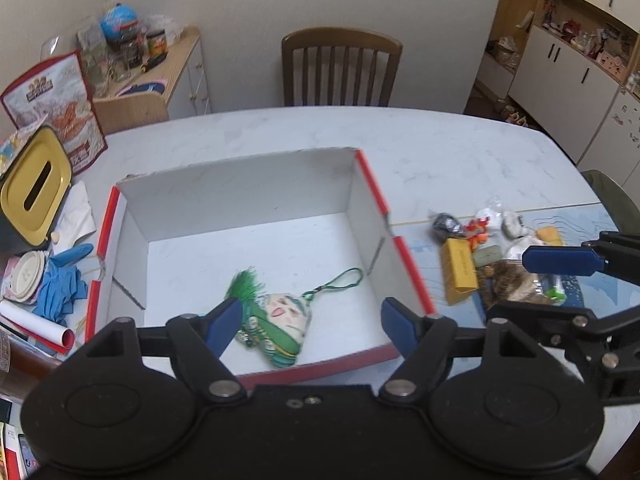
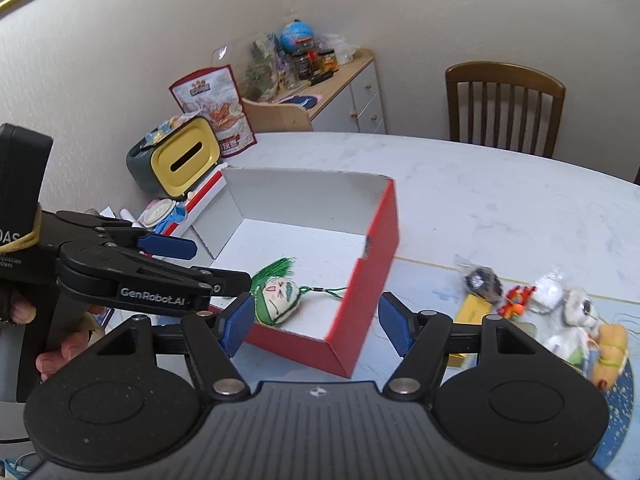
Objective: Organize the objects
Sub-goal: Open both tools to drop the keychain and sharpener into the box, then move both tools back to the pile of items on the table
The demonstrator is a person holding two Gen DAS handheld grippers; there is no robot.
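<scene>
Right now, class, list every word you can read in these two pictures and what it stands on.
"GenRobot.AI": side of the black left gripper.
"DAS", "quisition", "stem": cut-off words on that gripper's black housing.
Red-and-white snack bag: print blurred.
Yellow rectangular box: print too small.

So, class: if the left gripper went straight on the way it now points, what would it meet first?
Most likely the green sachet charm on the red box floor; it lies between the open left gripper fingers' line, though depth is unclear.
</scene>
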